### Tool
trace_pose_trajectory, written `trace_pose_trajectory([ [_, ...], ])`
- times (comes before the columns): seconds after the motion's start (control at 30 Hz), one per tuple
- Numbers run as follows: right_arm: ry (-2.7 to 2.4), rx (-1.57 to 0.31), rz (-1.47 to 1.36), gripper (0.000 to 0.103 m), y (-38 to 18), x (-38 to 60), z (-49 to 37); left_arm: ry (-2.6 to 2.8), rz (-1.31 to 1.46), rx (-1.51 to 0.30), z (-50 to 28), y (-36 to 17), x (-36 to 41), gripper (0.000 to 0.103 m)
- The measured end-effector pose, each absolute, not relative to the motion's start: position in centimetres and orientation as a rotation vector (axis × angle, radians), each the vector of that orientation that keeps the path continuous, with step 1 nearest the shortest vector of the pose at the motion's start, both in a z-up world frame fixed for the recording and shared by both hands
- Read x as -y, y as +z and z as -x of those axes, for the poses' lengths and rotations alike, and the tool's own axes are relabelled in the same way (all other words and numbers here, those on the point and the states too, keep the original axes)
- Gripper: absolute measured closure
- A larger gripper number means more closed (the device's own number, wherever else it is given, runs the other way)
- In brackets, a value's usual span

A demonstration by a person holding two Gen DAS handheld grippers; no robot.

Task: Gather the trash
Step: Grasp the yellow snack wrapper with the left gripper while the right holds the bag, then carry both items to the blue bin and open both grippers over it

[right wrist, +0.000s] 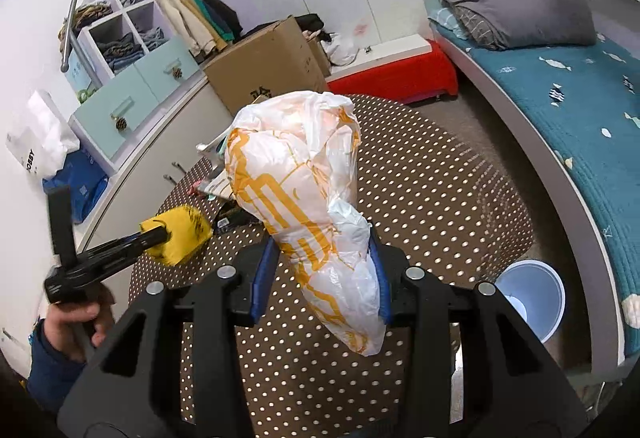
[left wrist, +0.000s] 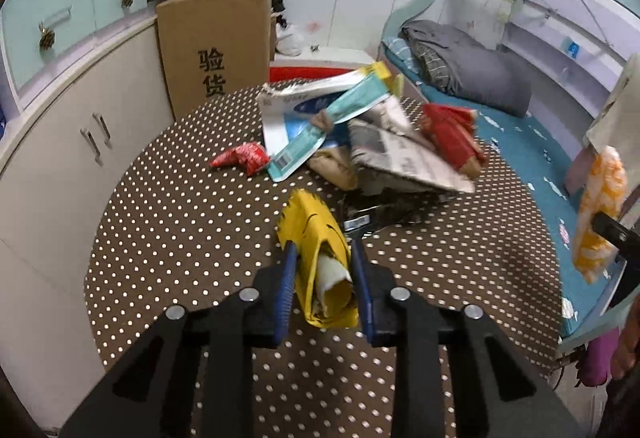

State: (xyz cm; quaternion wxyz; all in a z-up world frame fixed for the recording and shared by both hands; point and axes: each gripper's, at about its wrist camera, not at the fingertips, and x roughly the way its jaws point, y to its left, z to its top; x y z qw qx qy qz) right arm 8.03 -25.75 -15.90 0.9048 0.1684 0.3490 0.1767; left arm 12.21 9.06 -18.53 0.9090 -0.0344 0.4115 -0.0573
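Left tool (left wrist: 324, 258) pinches one yellow wrapper (left wrist: 320, 262); right tool (right wrist: 324, 254) clamps one bag (right wrist: 304, 190)

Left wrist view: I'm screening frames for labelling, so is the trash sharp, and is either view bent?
Left wrist: newspaper and red wrapper smeared by motion, yellow wrapper sharp. Right wrist: plastic bag crisp; in both, fisheye curves the bed and cabinets.

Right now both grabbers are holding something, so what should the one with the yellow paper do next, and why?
Probably carry the yellow wrapper over to the white and orange plastic bag and drop it in. The left gripper already pinches it above the dotted table, the right gripper holds the bag up beside it, and more trash still waits on the table.
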Motion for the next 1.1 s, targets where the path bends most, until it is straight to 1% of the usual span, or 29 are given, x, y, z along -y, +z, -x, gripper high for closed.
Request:
trace_pose_trajectory([
  [0.1,0.363,-0.712,-0.357,0.063,-15.8,26.5,-8.1,-0.123,0.04,-0.854,-11.9,-18.7,-8.3,0.077],
  [0.13,0.363,-0.71,-0.359,0.063,-15.8,26.7,-8.0,-0.118,0.02,-0.867,-12.1,-19.2,-7.9,0.075],
  [0.17,0.362,-0.711,-0.36,0.063,-15.9,26.8,-7.9,-0.109,0.012,-0.878,-12.3,-19.5,-7.6,0.069],
  [0.23,0.358,-0.712,-0.365,0.063,-16.0,27.0,-7.8,-0.103,0.008,-0.91,-12.8,-20.8,-6.9,0.066],
  [0.33,0.349,-0.715,-0.374,0.063,-16.2,27.5,-7.6,-0.083,0.015,-0.908,-13.1,-22.1,-6.9,0.066],
  [0.37,0.346,-0.716,-0.377,0.063,-16.3,27.6,-7.5,-0.081,0.019,-0.902,-13.2,-22.2,-7.1,0.07],
  [0.4,0.343,-0.716,-0.379,0.063,-16.4,27.8,-7.5,-0.077,0.021,-0.895,-13.3,-22.1,-7.1,0.071],
  [0.43,0.338,-0.717,-0.382,0.063,-16.4,27.9,-7.5,-0.08,0.034,-0.891,-13.3,-22.0,-7.2,0.075],
  [0.53,0.331,-0.715,-0.394,0.063,-16.6,28.5,-7.4,-0.08,0.049,-0.876,-13.0,-21.2,-7.4,0.083],
  [0.63,0.327,-0.713,-0.397,0.063,-16.5,28.8,-7.4,-0.095,0.051,-0.867,-12.3,-20.4,-7.4,0.084],
  [0.7,0.327,-0.714,-0.397,0.063,-16.6,28.9,-7.4,-0.103,-0.007,-0.888,-12.2,-20.8,-6.7,0.077],
  [0.73,0.332,-0.719,-0.397,0.063,-16.6,28.8,-7.4,-0.102,-0.018,-0.892,-12.3,-21.2,-6.5,0.069],
  [0.77,0.332,-0.72,-0.396,0.063,-16.7,28.8,-7.5,-0.096,-0.026,-0.899,-12.4,-21.4,-6.3,0.04],
  [0.8,0.332,-0.721,-0.395,0.063,-16.7,28.7,-7.5,-0.072,-0.048,-0.911,-12.7,-22.0,-6.0,0.027],
  [0.83,0.333,-0.723,-0.395,0.063,-16.7,28.7,-7.5,-0.062,-0.053,-0.903,-12.7,-22.3,-5.9,0.019],
  [0.9,0.333,-0.724,-0.395,0.063,-16.8,28.8,-7.5,-0.071,-0.042,-0.91,-13.2,-23.0,-5.8,0.02],
  [0.93,0.331,-0.725,-0.393,0.063,-16.8,28.8,-7.4,-0.073,-0.022,-0.917,-13.5,-23.5,-6.0,0.033],
  [0.97,0.33,-0.726,-0.391,0.063,-16.8,28.9,-7.5,-0.07,-0.008,-0.929,-13.8,-23.8,-6.1,0.053],
  [1.0,0.328,-0.726,-0.389,0.063,-16.7,28.9,-7.4,-0.081,0.034,-0.953,-14.2,-24.2,-6.5,0.056],
  [1.07,0.321,-0.724,-0.389,0.063,-16.7,29.1,-7.4,-0.086,0.072,-0.944,-14.1,-23.9,-7.0,0.06],
  [1.1,0.316,-0.723,-0.391,0.063,-16.7,29.3,-7.4,-0.089,0.07,-0.933,-13.9,-23.6,-6.9,0.061],
])
